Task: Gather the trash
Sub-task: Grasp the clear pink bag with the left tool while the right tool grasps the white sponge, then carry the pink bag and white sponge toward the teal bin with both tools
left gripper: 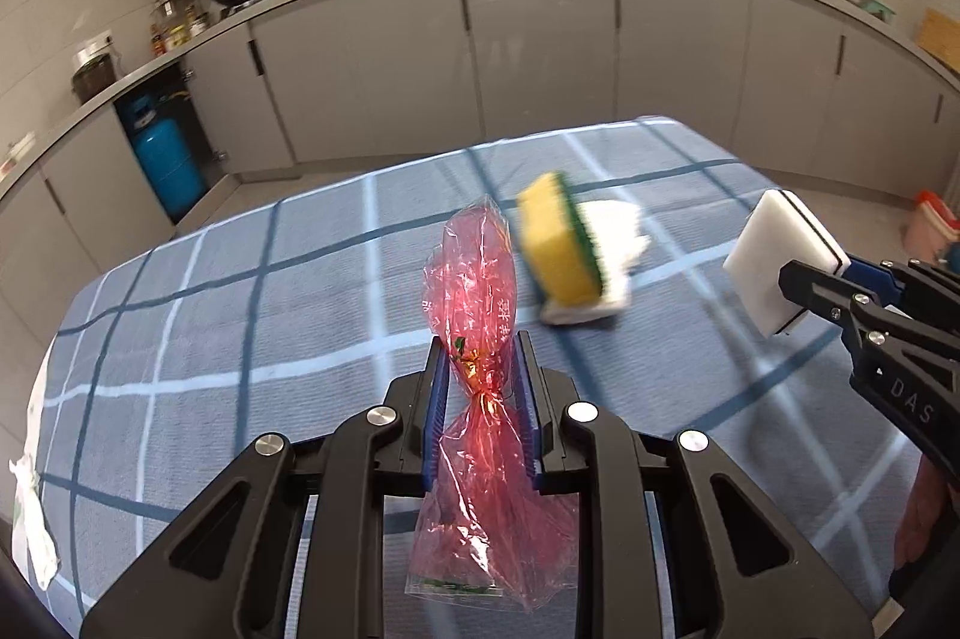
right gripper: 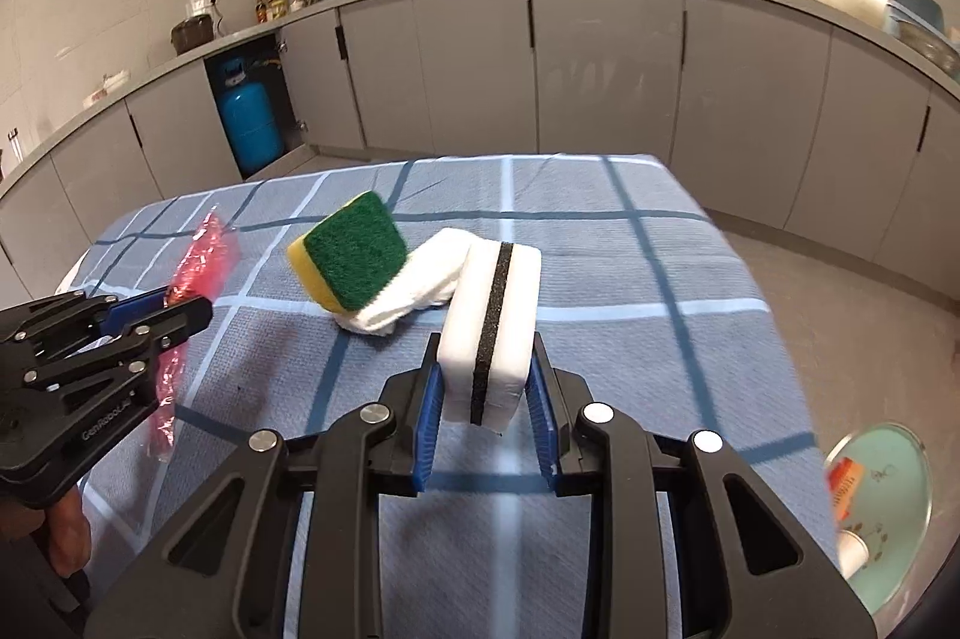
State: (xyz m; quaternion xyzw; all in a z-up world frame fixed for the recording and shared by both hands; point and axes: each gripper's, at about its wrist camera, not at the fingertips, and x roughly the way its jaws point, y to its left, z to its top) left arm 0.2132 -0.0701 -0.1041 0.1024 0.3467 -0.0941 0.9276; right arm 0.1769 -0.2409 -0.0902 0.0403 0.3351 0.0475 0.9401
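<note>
Left claw [left gripper: 480, 375] clamps the red wrapper [left gripper: 474, 291] between its pads; right claw [right gripper: 486, 387] grips the white sponge [right gripper: 492, 315] upright.

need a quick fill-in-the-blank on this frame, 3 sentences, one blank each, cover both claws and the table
1. The left claw is shut on a crinkled ____ plastic wrapper.
2. The right claw grips a white sponge with a ____ stripe down its middle.
3. The yellow sponge with the green top leans on a white ____ on the checked tablecloth.

Missing words: red; black; cloth
</note>
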